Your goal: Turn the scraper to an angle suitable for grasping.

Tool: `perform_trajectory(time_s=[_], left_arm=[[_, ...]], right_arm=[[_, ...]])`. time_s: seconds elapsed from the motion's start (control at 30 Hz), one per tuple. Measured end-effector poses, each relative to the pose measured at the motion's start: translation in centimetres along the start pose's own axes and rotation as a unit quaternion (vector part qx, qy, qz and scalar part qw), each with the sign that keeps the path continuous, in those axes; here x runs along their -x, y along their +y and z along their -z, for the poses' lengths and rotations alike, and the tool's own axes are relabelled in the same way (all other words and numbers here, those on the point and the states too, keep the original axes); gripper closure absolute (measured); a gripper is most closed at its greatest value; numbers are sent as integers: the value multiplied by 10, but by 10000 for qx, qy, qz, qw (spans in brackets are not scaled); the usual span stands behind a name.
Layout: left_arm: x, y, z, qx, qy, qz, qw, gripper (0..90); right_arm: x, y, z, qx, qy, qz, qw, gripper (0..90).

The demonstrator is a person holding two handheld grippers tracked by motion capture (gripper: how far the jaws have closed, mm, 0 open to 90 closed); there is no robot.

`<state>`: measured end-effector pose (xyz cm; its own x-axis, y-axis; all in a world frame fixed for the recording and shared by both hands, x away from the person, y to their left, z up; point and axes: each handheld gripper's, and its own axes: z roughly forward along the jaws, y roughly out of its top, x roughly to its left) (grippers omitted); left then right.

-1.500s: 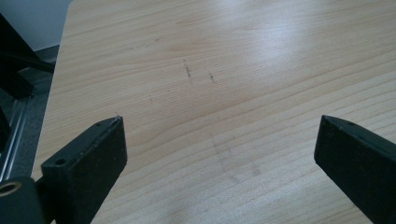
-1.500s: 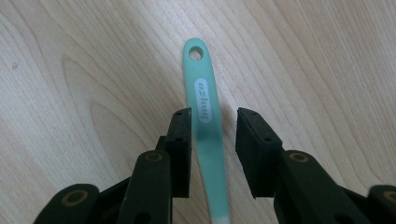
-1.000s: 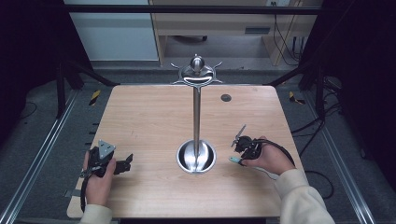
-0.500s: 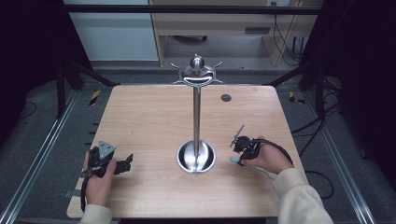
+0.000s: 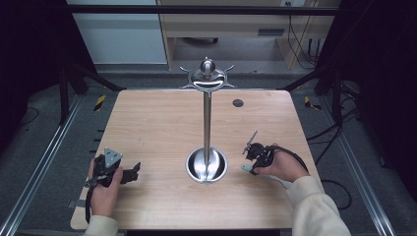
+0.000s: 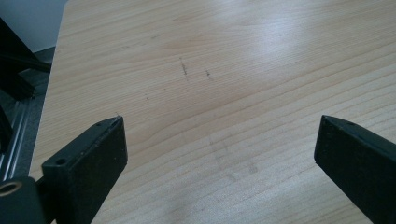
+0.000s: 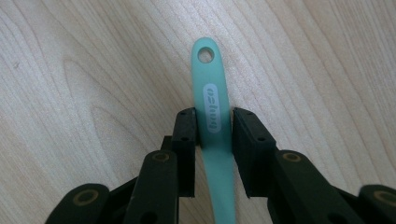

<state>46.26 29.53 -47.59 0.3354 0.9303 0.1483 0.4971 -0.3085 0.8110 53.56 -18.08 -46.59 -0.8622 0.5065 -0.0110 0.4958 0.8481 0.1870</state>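
Observation:
A teal utensil handle (image 7: 212,100) with a hang hole at its tip and a white logo is clamped between the jaws of my right gripper (image 7: 214,126). It lies just over the wooden tabletop. In the high view my right gripper (image 5: 252,162) sits right of the stand's base, and the teal handle tip (image 5: 245,168) pokes out toward that base. The rest of the utensil is hidden under the hand. My left gripper (image 5: 134,172) rests at the table's front left, its jaws wide open. Bare wood lies between the jaws of my left gripper (image 6: 219,140).
A polished metal stand (image 5: 207,123) rises from a round base (image 5: 207,165) at the table's middle, with curved hooks (image 5: 207,73) at its top. A small dark round hole (image 5: 238,103) sits in the table (image 5: 157,123) at the back right. Dark floor and metal rails surround the table.

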Motion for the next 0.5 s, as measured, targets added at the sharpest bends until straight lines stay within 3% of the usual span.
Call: perform_trajectory(time_s=[0.5], left_arm=[[1,0,0,-6,-45,-28,10000,24]], right_arm=[[0,-1,1,25,-5,-10,10000,742]])
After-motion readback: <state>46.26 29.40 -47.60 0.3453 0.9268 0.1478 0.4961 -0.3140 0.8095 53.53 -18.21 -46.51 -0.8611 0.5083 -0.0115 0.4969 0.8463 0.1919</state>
